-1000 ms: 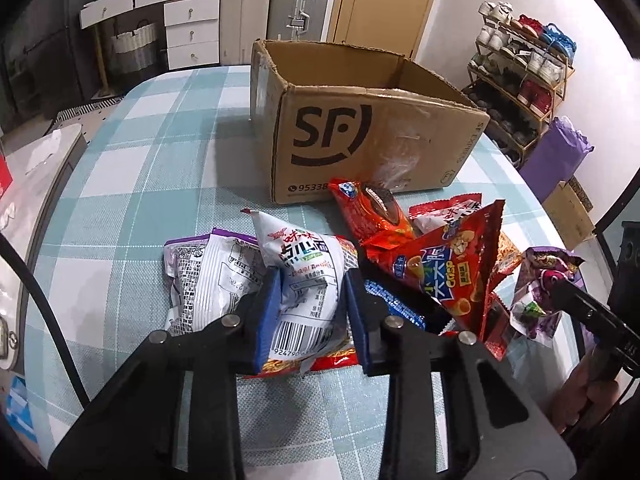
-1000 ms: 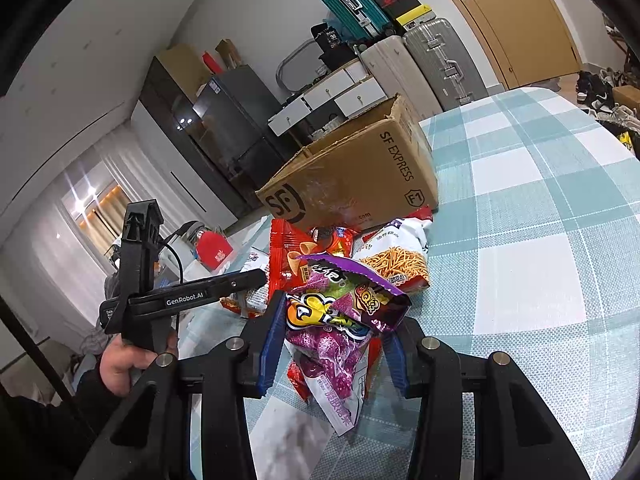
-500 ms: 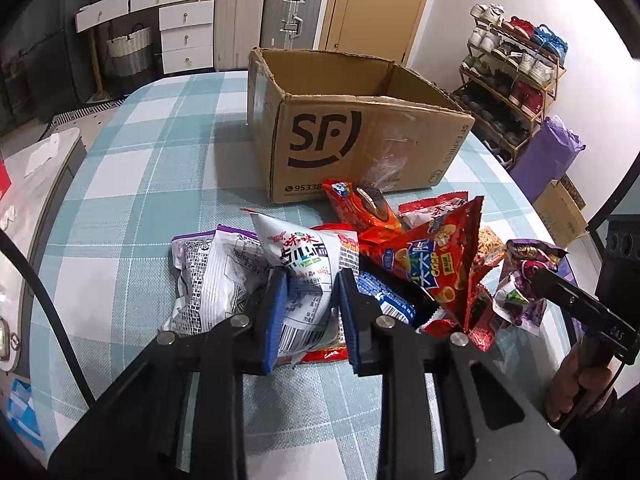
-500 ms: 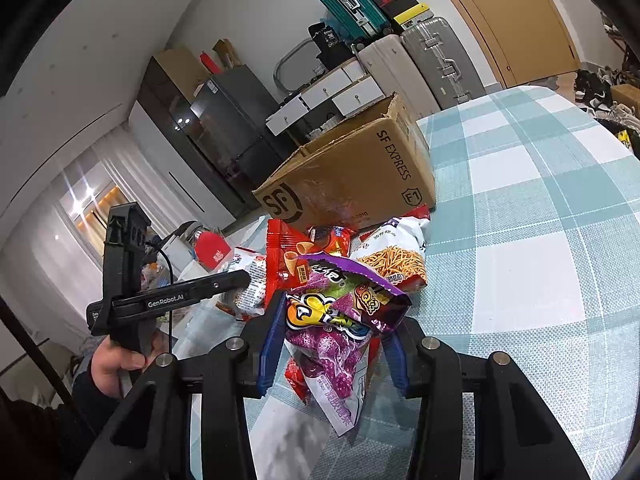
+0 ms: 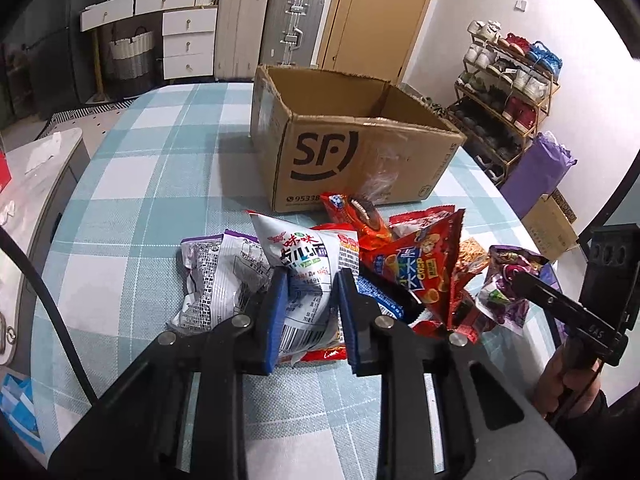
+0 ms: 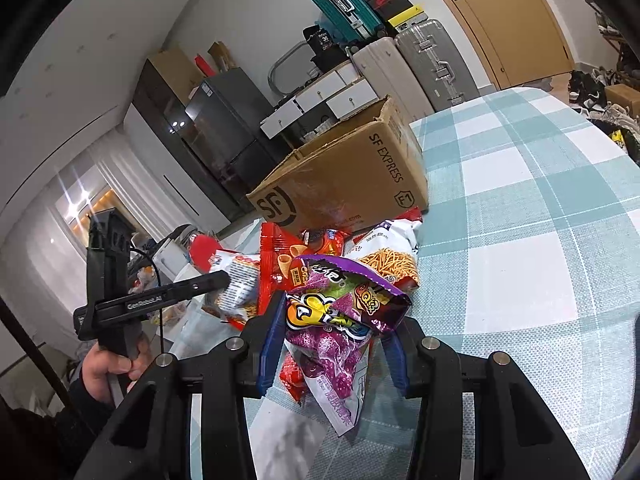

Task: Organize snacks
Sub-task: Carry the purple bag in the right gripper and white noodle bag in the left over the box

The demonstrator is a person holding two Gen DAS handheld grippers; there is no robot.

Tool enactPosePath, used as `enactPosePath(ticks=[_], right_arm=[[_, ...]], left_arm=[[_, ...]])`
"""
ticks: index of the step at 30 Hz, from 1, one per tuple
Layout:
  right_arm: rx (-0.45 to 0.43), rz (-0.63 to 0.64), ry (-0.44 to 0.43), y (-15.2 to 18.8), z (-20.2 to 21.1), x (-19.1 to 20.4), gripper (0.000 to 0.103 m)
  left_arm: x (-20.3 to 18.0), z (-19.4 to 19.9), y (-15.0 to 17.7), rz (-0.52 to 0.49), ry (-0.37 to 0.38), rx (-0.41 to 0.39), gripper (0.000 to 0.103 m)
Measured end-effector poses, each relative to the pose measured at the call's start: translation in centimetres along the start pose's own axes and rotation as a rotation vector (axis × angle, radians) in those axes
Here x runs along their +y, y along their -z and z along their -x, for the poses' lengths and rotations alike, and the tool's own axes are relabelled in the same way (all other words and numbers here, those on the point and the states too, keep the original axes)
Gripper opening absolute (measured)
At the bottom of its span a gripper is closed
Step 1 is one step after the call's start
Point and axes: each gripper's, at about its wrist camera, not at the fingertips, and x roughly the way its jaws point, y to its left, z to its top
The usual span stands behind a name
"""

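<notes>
Teal-and-white checked tabletop (image 5: 132, 168) under snack heap and open cardboard box (image 5: 352, 160); suitcases (image 5: 292, 28), shoe rack (image 5: 508, 92) behind. Left gripper (image 5: 310, 312) fingers clamped on white packet (image 5: 304, 268); right gripper (image 6: 332, 344) fingers pinching purple packet (image 6: 336, 320).

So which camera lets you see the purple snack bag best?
The right wrist view: the purple snack bag fills the middle, pinched in the right gripper. The left wrist view shows it small at the right edge, partly behind that gripper's finger.

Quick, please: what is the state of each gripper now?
Left gripper: closed on the white snack bag.
Right gripper: closed on the purple snack bag.
</notes>
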Motion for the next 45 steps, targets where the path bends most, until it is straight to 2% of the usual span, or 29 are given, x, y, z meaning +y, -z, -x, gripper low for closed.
enactPosePath(ticks=[9,14,24,38,40,45], right_arm=[[-0.041,0.021,0.024,0.0,0.7,0.5,0.045],[-0.064,0.046,0.02,-0.2,1.0,1.8,0.045],[-0.133,0.144,-0.01,-3.5,3.3,6.1,0.045],[-0.183,0.232,-0.043,-10.6,4.1,11.1,0.045],[-0.187,0.246,-0.046,-11.8,3.9,11.7,0.045],[-0.178,0.227,-0.087,-15.4,3.5,12.5,0.045]], left_arm=[[0.4,2.2,-0.4,0.012,0.009,-0.043,0.022],[0.9,3.6,-0.8,0.042,0.042,-0.071,0.022],[0.8,6.8,-2.1,0.054,0.073,-0.149,0.022],[-0.4,12.7,-8.9,0.001,0.086,-0.248,0.022],[-0.8,13.3,-10.2,-0.028,0.083,-0.25,0.022],[-0.9,14.6,-14.2,-0.027,0.122,-0.26,0.022]])
